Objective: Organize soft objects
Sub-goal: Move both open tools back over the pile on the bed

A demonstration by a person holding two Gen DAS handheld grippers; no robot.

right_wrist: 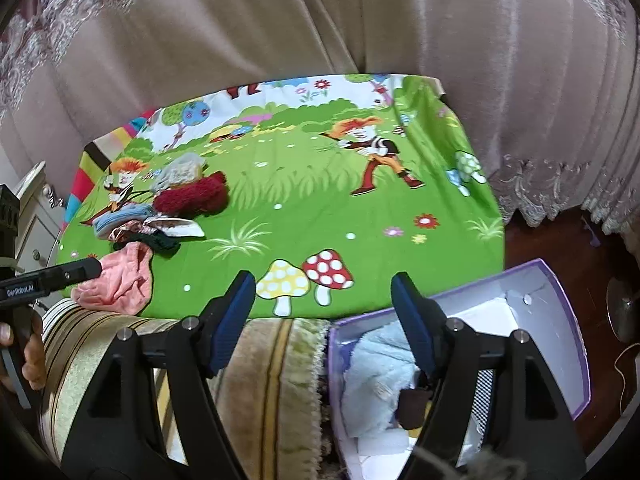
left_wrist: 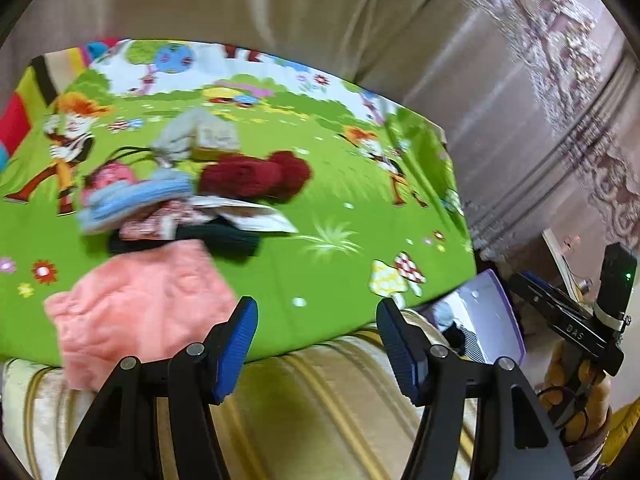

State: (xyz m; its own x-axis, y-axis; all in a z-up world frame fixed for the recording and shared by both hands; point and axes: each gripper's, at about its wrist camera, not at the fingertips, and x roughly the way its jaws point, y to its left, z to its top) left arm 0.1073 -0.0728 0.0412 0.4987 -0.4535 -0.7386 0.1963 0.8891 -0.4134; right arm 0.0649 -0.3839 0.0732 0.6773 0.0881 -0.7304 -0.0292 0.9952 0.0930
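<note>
A pile of soft clothes lies on a green cartoon sheet (left_wrist: 340,208): a pink knit piece (left_wrist: 140,304) nearest, a dark red knit (left_wrist: 256,176), a light blue knit (left_wrist: 136,196), a dark green piece (left_wrist: 224,240) and a grey piece (left_wrist: 192,132). My left gripper (left_wrist: 316,336) is open and empty, just right of the pink piece. The pile also shows in the right wrist view (right_wrist: 172,208). My right gripper (right_wrist: 324,312) is open and empty above the sheet's front edge. A purple-rimmed box (right_wrist: 560,280) at the right holds a light blue cloth (right_wrist: 376,372).
The sheet covers a striped beige cushion (right_wrist: 260,380). Beige curtains (right_wrist: 320,20) hang behind. The box also shows in the left wrist view (left_wrist: 492,312). The other handheld gripper appears at the right (left_wrist: 576,328) and at the left of the right wrist view (right_wrist: 48,276).
</note>
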